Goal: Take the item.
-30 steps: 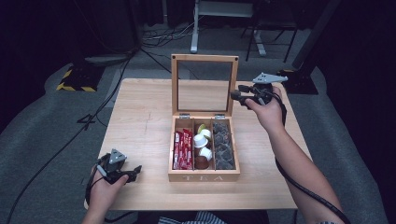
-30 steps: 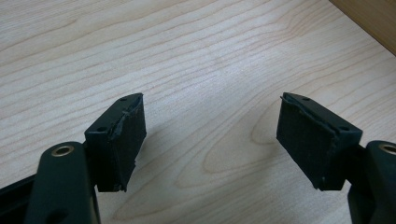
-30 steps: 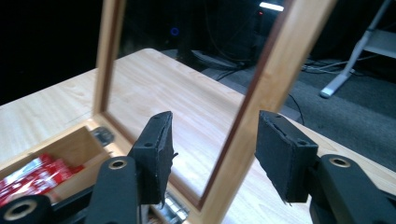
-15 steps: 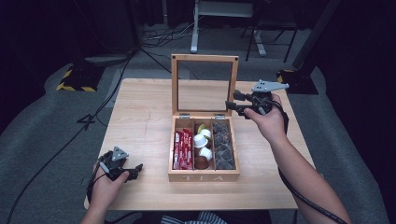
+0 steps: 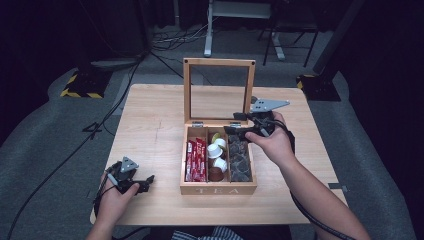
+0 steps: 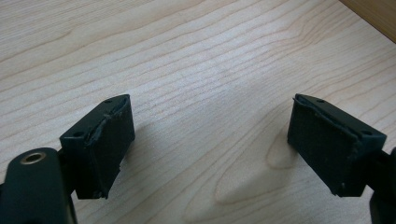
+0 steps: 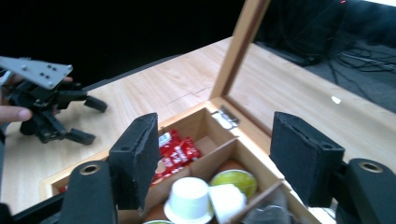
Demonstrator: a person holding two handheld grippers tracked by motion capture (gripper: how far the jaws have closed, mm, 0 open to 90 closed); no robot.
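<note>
Tea box (image 5: 218, 189) sits mid-table (image 5: 150, 120), lid (image 5: 218, 90) upright; red sachets (image 5: 196, 159) left compartment, capsules (image 5: 217, 150) middle, dark pouches (image 5: 239, 159) right. Right gripper (image 5: 234, 123) hovers over rear of box, jaws just been opening, nothing between. Judgement: pick pending; descend vertically into one compartment, clear dividers and lid, close on single item. Left gripper (image 5: 148, 182) parked on table, jaws apart, empty.

Light falls from overhead onto the pale table (image 5: 150, 125), which stands bright against a nearly black room and dim grey floor. The high view is soft, with little fine detail. In the left gripper view the wood grain is sharp and soft shadows spread beneath both jaws. The right gripper view is slightly blurred, its near jaws out of focus, and the glass lid (image 7: 299, 79) carries a small glint.
</note>
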